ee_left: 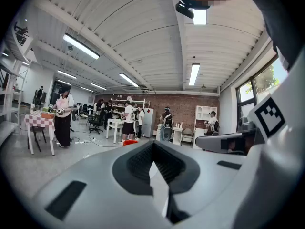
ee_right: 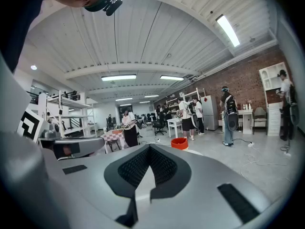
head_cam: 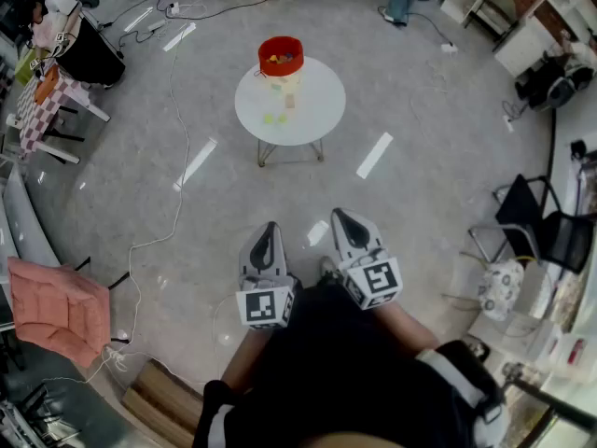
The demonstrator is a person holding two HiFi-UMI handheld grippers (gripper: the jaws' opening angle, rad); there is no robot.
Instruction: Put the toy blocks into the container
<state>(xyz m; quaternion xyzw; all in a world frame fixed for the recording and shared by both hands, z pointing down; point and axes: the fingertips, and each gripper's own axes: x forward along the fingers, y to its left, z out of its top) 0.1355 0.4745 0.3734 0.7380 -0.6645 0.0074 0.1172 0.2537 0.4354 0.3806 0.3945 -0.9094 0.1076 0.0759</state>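
A red container (head_cam: 280, 56) stands at the far edge of a round white table (head_cam: 312, 110) several steps ahead of me; coloured toy blocks lie inside it. A few pale blocks (head_cam: 271, 118) rest on the tabletop in front of it. Both grippers are held low near my body, far from the table. My left gripper (head_cam: 269, 230) is shut and holds nothing, and my right gripper (head_cam: 341, 217) is shut and empty too. In the left gripper view the closed left gripper (ee_left: 153, 149) points towards the red container (ee_left: 129, 142). In the right gripper view the right gripper (ee_right: 149, 150) does the same, with the container (ee_right: 179, 143) beyond.
White cables (head_cam: 180, 147) trail across the grey floor at the left. A chair with a pink cloth (head_cam: 58, 308) stands at the near left, black chairs (head_cam: 543, 224) at the right, a checked table (head_cam: 39, 105) at the far left. People (ee_left: 63, 113) stand at the room's far end.
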